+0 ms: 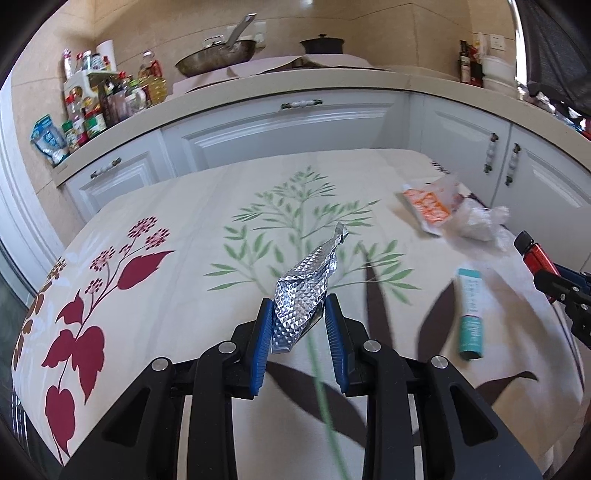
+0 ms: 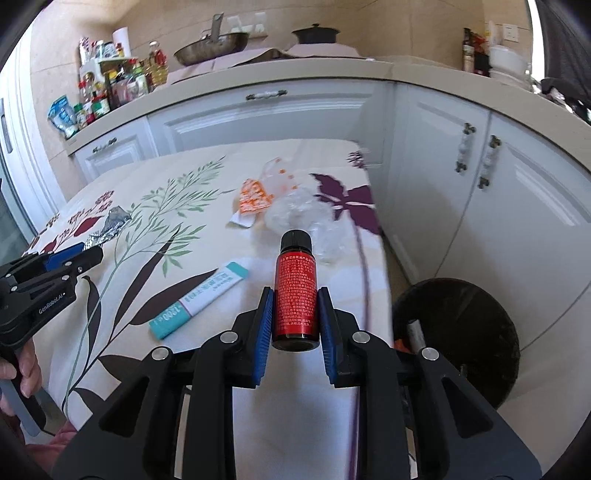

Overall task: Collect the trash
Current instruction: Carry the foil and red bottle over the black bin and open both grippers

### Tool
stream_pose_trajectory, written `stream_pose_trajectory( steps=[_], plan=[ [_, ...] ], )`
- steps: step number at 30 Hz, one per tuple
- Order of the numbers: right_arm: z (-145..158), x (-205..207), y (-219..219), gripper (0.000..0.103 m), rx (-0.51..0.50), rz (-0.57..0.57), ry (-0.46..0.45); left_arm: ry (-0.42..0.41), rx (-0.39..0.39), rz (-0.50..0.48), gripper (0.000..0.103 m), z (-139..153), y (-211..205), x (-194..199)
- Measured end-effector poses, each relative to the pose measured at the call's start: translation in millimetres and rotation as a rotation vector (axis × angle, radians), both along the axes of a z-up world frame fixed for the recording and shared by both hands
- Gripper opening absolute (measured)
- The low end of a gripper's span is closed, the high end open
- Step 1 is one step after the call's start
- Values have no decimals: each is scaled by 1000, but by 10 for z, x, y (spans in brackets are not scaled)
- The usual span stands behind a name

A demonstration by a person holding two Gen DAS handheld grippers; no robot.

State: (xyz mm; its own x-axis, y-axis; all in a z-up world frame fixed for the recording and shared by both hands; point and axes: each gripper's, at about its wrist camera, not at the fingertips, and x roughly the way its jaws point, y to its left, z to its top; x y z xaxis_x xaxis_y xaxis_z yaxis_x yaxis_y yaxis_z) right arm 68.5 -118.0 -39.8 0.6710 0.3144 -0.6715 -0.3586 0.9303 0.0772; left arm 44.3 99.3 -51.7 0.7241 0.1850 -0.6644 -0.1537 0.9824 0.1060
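My left gripper [image 1: 299,306] is shut on a crumpled silver foil wrapper [image 1: 306,291], lifted above the flowered tablecloth [image 1: 177,236]. My right gripper [image 2: 295,299] is shut on a small red bottle with a black cap [image 2: 295,291], held over the table's right side. From the right wrist view the left gripper [image 2: 79,256] and its foil wrapper [image 2: 110,225] show at the far left. On the cloth lie a teal and white tube [image 2: 199,299], an orange and white packet [image 2: 253,199] and clear crumpled plastic [image 2: 306,218]. A black round bin [image 2: 465,343] stands on the floor right of the table.
White cabinets [image 2: 266,122] and a countertop with a pan [image 2: 212,46], a dark pot [image 2: 314,35] and many bottles [image 2: 110,85] lie behind the table. A hand [image 2: 22,373] grips the left tool's handle. Something lies inside the bin.
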Motion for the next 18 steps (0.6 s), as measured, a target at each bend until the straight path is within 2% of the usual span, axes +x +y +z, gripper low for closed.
stream_pose_trajectory(
  steps=[7,18],
  plan=[
    [68,-93,-447,23,6,-100,-35,-27,0,-85,30,97,-448,-9],
    [110,-235,-1309,23,7,-284,-80,-69,3,-265,30,245,-1400,44]
  ],
)
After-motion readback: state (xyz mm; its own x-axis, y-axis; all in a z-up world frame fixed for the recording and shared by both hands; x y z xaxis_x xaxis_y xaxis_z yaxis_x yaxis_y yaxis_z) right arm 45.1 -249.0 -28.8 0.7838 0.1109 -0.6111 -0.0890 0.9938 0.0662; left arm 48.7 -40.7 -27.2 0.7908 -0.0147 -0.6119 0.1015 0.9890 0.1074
